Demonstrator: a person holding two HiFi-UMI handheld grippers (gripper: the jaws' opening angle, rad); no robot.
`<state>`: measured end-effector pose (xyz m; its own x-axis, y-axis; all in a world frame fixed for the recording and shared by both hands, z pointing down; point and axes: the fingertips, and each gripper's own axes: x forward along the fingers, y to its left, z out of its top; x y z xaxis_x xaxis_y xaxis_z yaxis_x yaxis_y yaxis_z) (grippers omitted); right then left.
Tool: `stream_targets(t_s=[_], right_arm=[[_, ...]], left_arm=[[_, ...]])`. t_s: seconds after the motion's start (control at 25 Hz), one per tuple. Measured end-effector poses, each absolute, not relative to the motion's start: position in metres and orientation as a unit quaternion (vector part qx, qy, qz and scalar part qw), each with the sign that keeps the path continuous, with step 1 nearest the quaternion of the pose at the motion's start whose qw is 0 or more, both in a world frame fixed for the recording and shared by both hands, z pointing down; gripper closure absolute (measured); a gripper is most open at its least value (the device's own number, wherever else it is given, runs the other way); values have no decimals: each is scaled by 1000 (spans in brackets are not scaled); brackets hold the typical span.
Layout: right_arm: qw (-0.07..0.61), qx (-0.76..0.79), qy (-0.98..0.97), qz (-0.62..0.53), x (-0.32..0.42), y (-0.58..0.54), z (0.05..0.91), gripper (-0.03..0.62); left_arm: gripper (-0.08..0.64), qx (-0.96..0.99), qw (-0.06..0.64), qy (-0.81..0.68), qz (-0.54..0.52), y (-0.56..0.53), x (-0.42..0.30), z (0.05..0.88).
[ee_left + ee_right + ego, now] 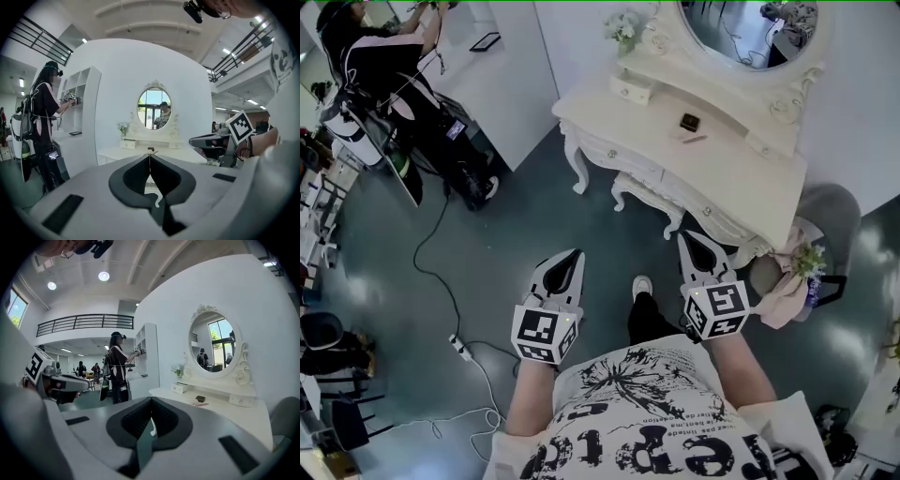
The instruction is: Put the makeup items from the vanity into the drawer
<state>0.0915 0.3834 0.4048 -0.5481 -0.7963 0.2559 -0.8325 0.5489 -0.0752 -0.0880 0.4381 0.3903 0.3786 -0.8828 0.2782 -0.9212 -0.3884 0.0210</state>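
A white ornate vanity (741, 178) with an oval mirror (750, 28) stands ahead. On its top lie a small dark square compact (689, 122) and a thin pink stick (694, 139); both also show in the right gripper view, the compact (200, 399) and the stick (200, 404). The vanity's drawers (623, 157) look closed. My left gripper (573, 255) and right gripper (689, 238) hang over the floor short of the vanity, both shut and empty. In the left gripper view the tips (150, 155) meet with nothing between them; in the right gripper view the gripper (151, 400) is the same.
A white cabinet (502, 75) stands left of the vanity, where another person (389, 66) works with grippers. A cable and power strip (461, 349) lie on the grey floor at left. A grey chair with pink cloth (787, 281) sits right of the vanity. Flowers (623, 28) sit on the vanity.
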Motion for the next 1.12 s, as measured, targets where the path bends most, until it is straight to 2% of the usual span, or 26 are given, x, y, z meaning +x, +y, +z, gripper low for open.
stream_targets(t_s=[0.48,0.88,1.12], right_arm=[[132,492,-856,84,128,148,393,584],[143,545,-819,104,141,46,408,584],[145,610,-769,126,132,-21,413,584]], left_arm=[[538,837,71,-533,106,201,-62,373],[538,876,78,-461,123,63,-46,392],[538,905,90,-395,131,-44,-64,399]])
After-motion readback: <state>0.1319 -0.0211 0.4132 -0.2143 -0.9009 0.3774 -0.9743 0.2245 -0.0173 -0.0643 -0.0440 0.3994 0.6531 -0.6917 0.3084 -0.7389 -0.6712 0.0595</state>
